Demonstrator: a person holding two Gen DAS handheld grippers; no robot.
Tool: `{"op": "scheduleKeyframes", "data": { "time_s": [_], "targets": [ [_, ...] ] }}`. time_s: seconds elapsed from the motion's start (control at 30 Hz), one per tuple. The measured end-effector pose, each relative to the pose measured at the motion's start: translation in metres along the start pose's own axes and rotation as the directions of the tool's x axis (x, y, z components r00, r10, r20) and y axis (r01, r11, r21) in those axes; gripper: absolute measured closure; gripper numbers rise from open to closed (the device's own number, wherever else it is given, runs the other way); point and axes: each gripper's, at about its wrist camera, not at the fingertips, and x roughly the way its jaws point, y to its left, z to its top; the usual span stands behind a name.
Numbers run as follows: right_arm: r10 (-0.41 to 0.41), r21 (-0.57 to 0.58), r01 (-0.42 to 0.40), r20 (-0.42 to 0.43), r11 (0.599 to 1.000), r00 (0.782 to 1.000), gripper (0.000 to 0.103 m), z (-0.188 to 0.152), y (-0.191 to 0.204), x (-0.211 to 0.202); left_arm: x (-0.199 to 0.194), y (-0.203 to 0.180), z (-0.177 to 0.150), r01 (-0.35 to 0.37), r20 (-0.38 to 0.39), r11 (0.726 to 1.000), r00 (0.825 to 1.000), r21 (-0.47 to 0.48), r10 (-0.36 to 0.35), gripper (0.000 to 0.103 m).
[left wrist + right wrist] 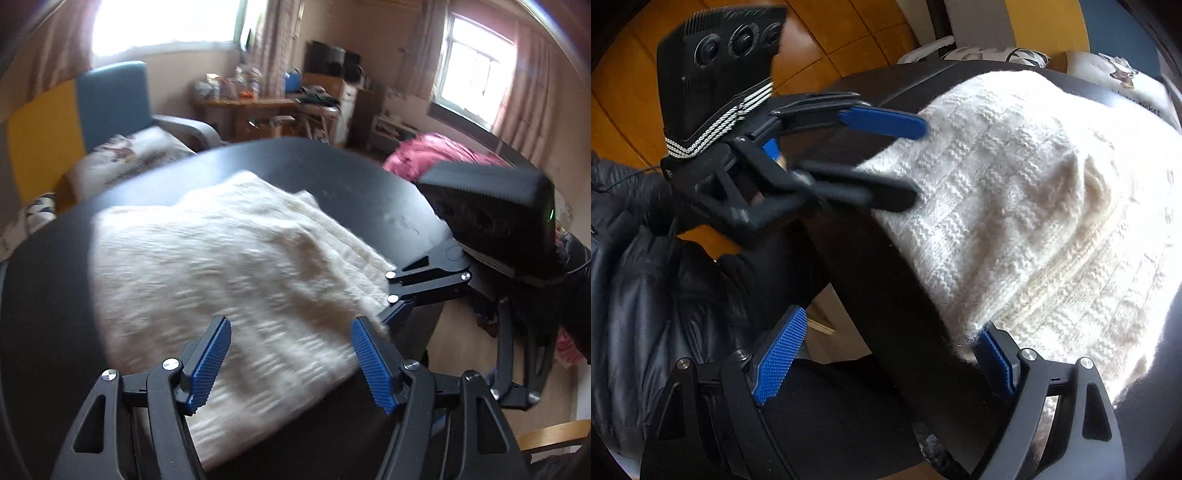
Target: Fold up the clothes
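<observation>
A white knitted sweater (229,266) lies folded on a round black table (332,177). My left gripper (290,325) hovers open just above the sweater's near edge, with the knit showing between its blue pads (207,365). My right gripper (393,291) stands open at the sweater's right-hand corner. In the right wrist view the sweater (1015,206) fills the right side, and its fuzzy corner rests against the right pad of my right gripper (892,325). The other pad hangs beyond the table (871,266) edge. The left gripper (919,162) stands open at the sweater's far edge.
A blue and yellow armchair (110,99) with a printed cushion (140,155) stands behind the table. A pink cloth heap (436,151) lies at the back right and a cluttered desk (258,103) by the wall. A person's dark padded jacket (639,280) is close on the left above wooden floor (820,48).
</observation>
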Motion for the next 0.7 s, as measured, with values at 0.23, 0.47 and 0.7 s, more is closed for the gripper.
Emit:
{"op": "scheduleKeyframes", "data": {
  "time_s": [0.23, 0.47, 0.7],
  "targets": [
    [0.007, 0.080, -0.012, 0.055, 0.997, 0.998, 0.014, -0.016, -0.013, -0.020, 0.020, -0.015, 0.001, -0.013, -0.036, 1.000, 0.999, 0.028, 0.014, 0.035],
    [-0.037, 0.097, 0.027, 0.097, 0.995, 0.995, 0.014, -0.024, -0.014, -0.030, 0.006, -0.016, 0.023, 0.022, 0.011, 1.000, 1.000, 0.015, -0.022, 0.035],
    [0.000, 0.040, -0.002, 0.058, 0.999, 0.998, 0.014, -0.021, -0.019, -0.026, 0.041, -0.019, 0.026, -0.008, -0.102, 0.989, 0.994, 0.149, 0.023, 0.035]
  ]
}}
